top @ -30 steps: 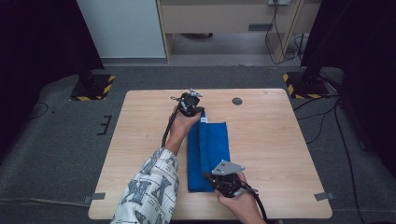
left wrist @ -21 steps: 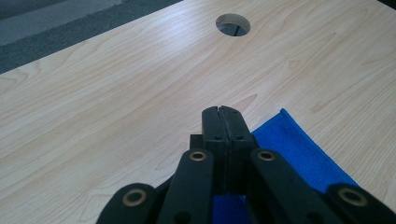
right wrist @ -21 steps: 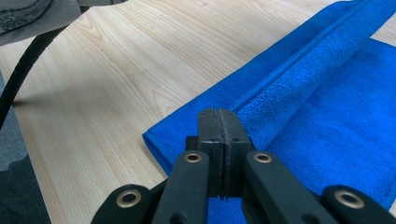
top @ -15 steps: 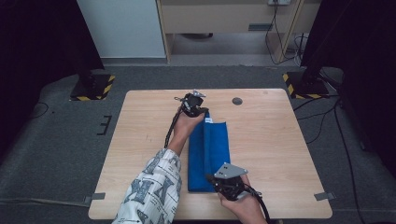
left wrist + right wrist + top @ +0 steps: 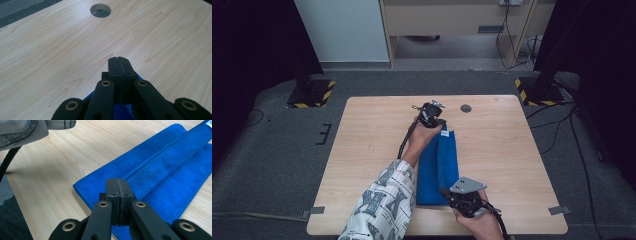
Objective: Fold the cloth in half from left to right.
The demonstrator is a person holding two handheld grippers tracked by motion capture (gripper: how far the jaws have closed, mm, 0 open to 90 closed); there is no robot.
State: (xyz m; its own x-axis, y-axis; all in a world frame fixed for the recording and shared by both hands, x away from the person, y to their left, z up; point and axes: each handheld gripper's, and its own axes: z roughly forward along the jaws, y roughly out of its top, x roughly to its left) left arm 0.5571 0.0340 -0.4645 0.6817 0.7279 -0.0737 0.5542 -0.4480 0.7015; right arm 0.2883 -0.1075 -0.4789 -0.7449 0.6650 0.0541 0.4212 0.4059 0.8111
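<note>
Blue microfibre towel (image 5: 438, 167), folded into a long narrow strip, lies lengthwise down the middle of the light wooden tabletop (image 5: 362, 150), its far end near the round cable hole (image 5: 466, 108) and its near end close to the person's edge. A raised fold line runs along its length, and a small white label (image 5: 208, 122) sits at the far end in the right gripper view.

At the far end of the towel, the left hand-held gripper (image 5: 432, 112) has its jaws pressed flat together; in the left gripper view blue cloth shows just under the linkage, but whether the tips pinch any of it cannot be told. Ahead of those jaws lie bare wood and the cable hole.

At the near end, the right hand-held gripper (image 5: 448, 192) is likewise fully closed, its tips over the towel's near corner; whether cloth is caught between them cannot be told either.

A patterned sleeve (image 5: 379, 207) covers the left forearm, which reaches diagonally along the towel's left side.
</note>
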